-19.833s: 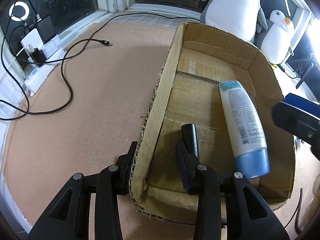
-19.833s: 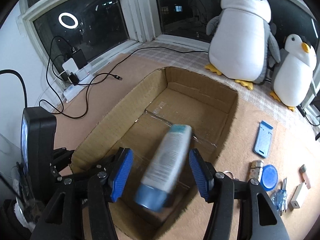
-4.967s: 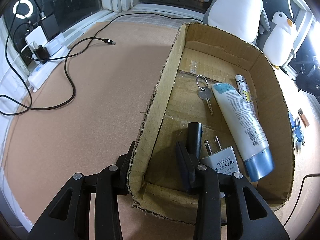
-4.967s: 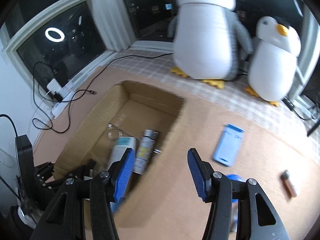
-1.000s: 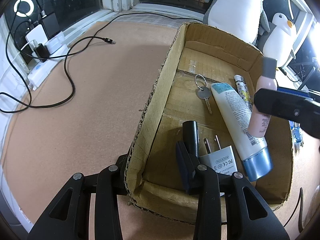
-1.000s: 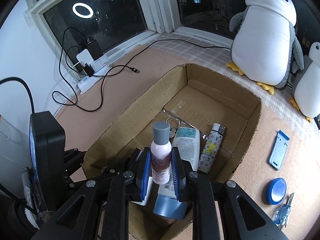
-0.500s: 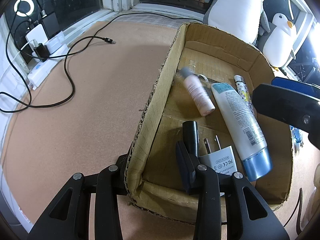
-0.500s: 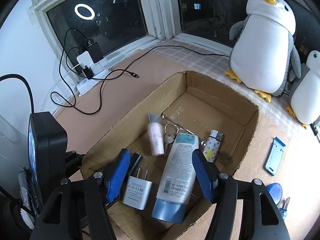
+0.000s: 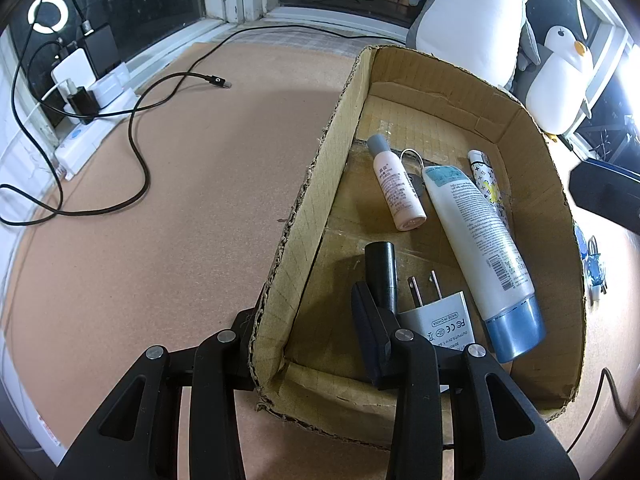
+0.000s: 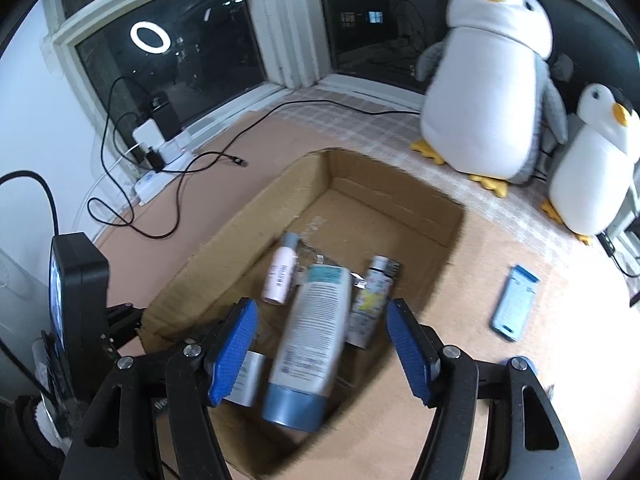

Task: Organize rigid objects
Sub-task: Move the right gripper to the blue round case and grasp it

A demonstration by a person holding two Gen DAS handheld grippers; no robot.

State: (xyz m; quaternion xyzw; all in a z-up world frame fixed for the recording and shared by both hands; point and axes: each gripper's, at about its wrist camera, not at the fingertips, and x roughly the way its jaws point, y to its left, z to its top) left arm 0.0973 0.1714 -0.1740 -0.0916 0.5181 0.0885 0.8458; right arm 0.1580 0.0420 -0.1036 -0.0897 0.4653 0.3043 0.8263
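Cardboard fills your left view: the left gripper stays pinched on the near wall of the box, and the pink bottle you held a second ago now lies inside beside the white tube. From the right view, your right gripper has just been opening and hangs spread and empty above the box, so that bottle looks delivered; the blue holder outside probably waits next.
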